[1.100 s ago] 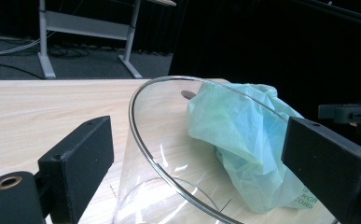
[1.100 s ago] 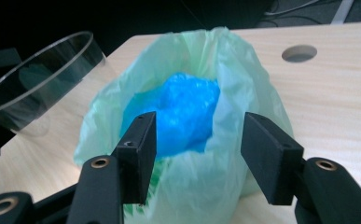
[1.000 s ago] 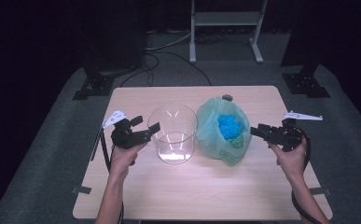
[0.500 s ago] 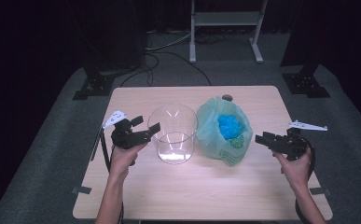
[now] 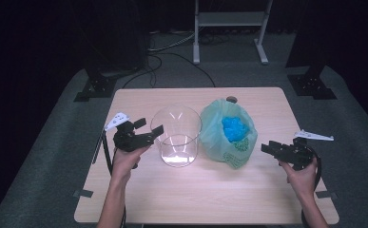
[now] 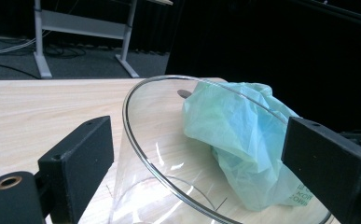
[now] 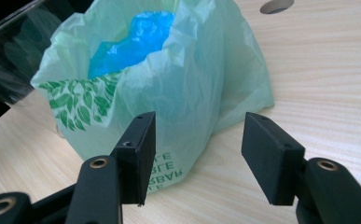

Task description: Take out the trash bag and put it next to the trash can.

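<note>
Dark room, grey carpet, black stands at the back and a white metal frame [image 5: 230,21] at top centre of the high view. A light wooden table [image 5: 181,199] filled the lower middle of that frame, with a small round hole [image 5: 231,99] near its far edge.

A clear glass bowl [image 5: 176,135] stood upright at the centre of the table, empty as far as I could see. Just to its right in the frame sat a pale green plastic bag [image 5: 229,133], mouth open upward, with crumpled blue plastic [image 5: 234,127] inside. The bag carried a green leaf print and lettering low on its side; in the high view bag and bowl looked to be touching or nearly so.

The left gripper [image 5: 149,129], held in the left hand [image 5: 124,161], sat at the bowl's left side. In the left gripper view its jaws stood wide apart with the bowl's rim [image 6: 178,154] between them; whether either jaw touched the glass, I could not tell.

The right gripper [image 5: 267,148], in the right hand [image 5: 301,176], was at lower right of the high view, near the bag but apart from it. In the right gripper view its jaws stood open, gripping nothing, pointed at the bag's lower printed side.
</note>
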{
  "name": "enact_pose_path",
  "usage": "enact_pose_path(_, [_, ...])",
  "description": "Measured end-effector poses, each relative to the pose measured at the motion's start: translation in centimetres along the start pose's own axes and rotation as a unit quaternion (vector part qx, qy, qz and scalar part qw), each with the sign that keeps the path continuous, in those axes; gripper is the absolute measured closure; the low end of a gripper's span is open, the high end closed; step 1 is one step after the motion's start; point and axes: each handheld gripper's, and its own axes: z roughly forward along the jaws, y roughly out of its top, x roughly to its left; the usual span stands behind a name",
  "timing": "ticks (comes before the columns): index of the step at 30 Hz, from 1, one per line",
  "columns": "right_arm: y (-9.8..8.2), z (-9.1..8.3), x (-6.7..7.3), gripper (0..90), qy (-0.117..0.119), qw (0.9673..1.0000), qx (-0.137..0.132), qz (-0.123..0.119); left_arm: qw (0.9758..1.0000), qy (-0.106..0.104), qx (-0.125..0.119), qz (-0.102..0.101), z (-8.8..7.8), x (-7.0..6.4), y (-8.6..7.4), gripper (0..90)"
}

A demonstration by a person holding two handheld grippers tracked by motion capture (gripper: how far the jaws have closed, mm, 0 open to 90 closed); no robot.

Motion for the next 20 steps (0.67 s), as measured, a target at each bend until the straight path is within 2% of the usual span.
enact_pose_path(20, [-2.2,0.0,0.3,43.0,-0.012,0.9999,0.01,-0.007,1.0,-0.005,0.003,0.007,0.0,-0.4,0.2,8.0])
